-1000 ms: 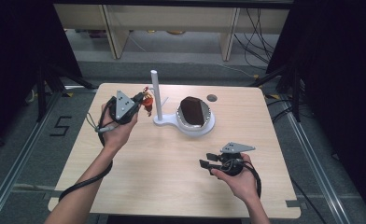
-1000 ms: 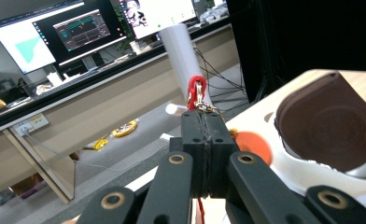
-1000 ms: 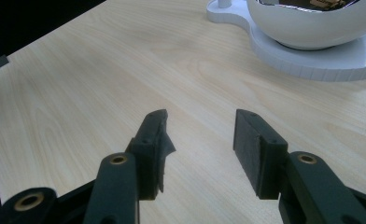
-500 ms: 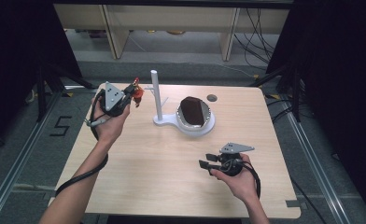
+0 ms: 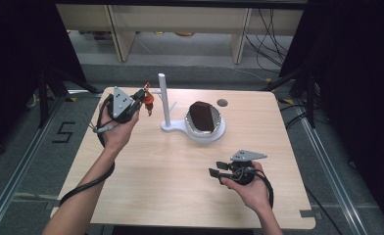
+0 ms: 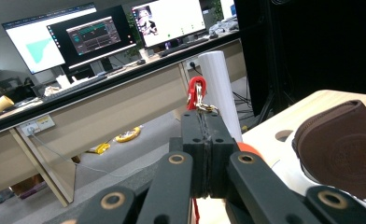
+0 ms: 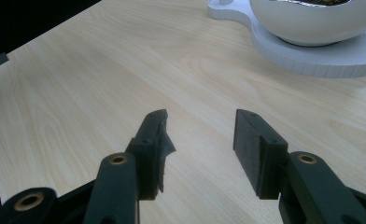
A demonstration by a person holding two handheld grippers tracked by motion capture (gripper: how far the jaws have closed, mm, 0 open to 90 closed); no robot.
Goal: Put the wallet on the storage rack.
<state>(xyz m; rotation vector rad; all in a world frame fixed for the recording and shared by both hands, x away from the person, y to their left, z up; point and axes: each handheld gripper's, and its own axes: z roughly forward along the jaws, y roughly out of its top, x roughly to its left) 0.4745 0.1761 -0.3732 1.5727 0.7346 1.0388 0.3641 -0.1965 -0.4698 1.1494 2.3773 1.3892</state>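
High view shows my left gripper (image 5: 142, 98) lifted up over the far left part of the pale wooden table (image 5: 146, 171). Its jaws are squeezed tight on a small red clip with a little metal ring (image 5: 148, 101). The clip sits just to the left of the tall white post (image 5: 163, 98). That post stands on a flat white stand (image 5: 178, 128), and I can see a small arm sticking out from its side. The clip is near the post but not touching it.

In the left gripper view, I see the clip (image 6: 196, 93) poke up above my closed black jaws, with the post (image 6: 221, 88) right behind it.

A round white bowl (image 5: 218, 132) sits on the same stand. A dark brown leather pouch (image 5: 203, 116) leans inside that bowl.

My right gripper (image 5: 218, 169) rests low near the front right of the table. Its jaws stand apart with nothing between them, and the right gripper view shows just bare wood under them.

I think the picking up is done, because the clip is off the table and held fast. I guess what is left is to bring it to the post and hang it there. That part is not done yet. My right gripper has no job right now.
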